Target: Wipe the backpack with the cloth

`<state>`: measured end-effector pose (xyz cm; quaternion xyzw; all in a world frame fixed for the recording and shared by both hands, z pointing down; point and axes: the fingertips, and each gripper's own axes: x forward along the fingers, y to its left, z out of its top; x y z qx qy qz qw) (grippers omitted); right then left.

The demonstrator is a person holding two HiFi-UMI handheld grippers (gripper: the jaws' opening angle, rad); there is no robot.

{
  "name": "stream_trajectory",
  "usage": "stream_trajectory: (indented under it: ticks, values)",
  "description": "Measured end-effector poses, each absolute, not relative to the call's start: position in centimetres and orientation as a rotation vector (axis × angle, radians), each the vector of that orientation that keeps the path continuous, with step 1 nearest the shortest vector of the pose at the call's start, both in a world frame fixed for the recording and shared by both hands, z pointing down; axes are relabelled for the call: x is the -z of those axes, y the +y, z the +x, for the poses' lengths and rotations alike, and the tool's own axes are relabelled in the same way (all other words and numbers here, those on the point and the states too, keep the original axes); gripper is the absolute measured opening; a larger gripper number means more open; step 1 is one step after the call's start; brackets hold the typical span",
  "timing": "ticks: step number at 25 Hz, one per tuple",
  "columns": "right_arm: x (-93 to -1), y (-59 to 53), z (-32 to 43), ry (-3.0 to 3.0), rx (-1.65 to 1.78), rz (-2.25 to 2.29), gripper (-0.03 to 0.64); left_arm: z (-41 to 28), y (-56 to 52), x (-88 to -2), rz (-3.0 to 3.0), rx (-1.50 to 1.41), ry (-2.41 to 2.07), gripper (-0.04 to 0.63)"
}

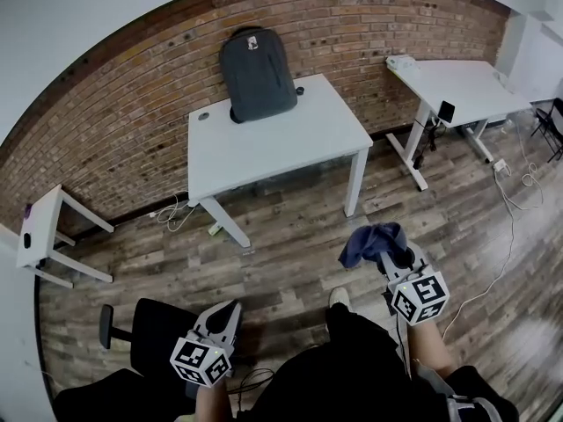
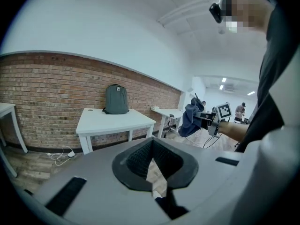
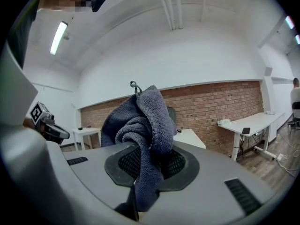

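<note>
A dark grey backpack (image 1: 257,73) stands upright against the brick wall at the back of a white table (image 1: 281,139). In the left gripper view the backpack (image 2: 116,99) is far ahead on that table (image 2: 112,121). My right gripper (image 1: 387,255) is shut on a crumpled blue-grey cloth (image 1: 374,243), held over the floor well short of the table. In the right gripper view the cloth (image 3: 143,121) bulges out of the right gripper (image 3: 149,163) and hides most of the backpack. My left gripper (image 1: 230,310) hangs low at the left, shut and empty (image 2: 152,165).
A second white desk (image 1: 457,86) stands to the right, with cables (image 1: 510,209) trailing on the wooden floor. A small white table (image 1: 44,227) is at the far left. A black office chair (image 1: 149,332) sits just behind my left gripper.
</note>
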<state>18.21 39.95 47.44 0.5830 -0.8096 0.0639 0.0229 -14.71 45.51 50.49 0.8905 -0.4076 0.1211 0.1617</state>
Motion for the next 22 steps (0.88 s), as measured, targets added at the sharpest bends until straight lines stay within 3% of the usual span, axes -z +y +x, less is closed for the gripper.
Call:
stream_trajectory:
  ticks: [9,22]
  values:
    - [-47.9,46.7,16.6,-2.473,-0.204,1.783,0.064,-17.6,51.1,-50.9,2.505,-0.287,-1.223,-0.006]
    - [-45.4,46.8,15.8,-2.595,-0.156,1.678,0.064,-17.7,53.8,-49.2,2.416,-0.183,-1.329,-0.006]
